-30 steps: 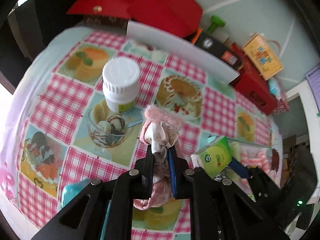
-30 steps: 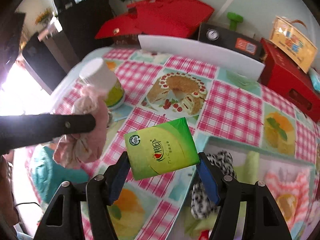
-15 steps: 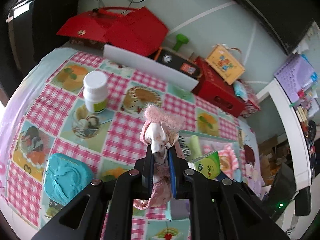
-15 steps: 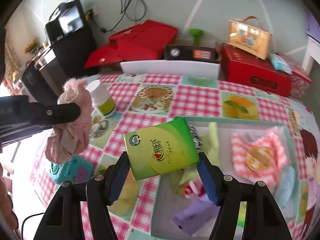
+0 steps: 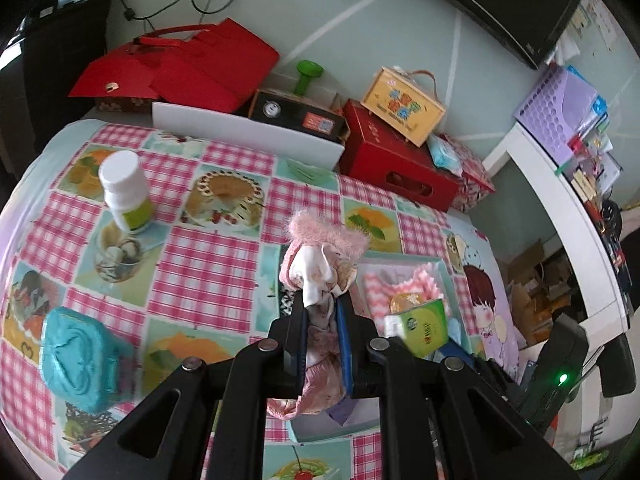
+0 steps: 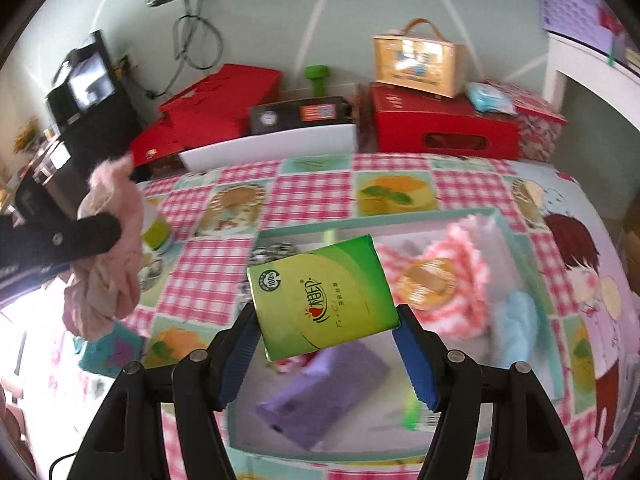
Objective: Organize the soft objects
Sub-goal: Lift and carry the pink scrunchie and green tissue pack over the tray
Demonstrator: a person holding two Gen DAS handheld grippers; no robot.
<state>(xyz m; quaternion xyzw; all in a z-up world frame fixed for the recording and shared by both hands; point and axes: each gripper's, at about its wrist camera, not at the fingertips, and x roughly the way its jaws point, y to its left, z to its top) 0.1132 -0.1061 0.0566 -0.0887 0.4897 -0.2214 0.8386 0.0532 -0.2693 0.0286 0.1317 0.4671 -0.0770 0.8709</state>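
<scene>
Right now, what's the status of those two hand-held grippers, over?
Left hand-held gripper shut on pink cloth bundle. Right hand-held gripper clamps green tissue pack above box. Nothing blocking.

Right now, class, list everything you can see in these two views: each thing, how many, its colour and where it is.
Pink fluffy cloth: one, pink and white, clamped in the left gripper.
Tissue pack: one, green, between the right gripper's pads, above the tray.
Tray: one, teal rim, right side of the table, holding a purple pack, a pink-and-white cloth, a blue soft item.
Bottle: one, white with green label, standing at table's left.
Teal container: one, near-left of table.
Tablecloth: one, pink check with dessert pictures.
Red boxes: several, behind the table.
Left gripper: black, shut.
Right gripper: black, blue pads, holding.
</scene>
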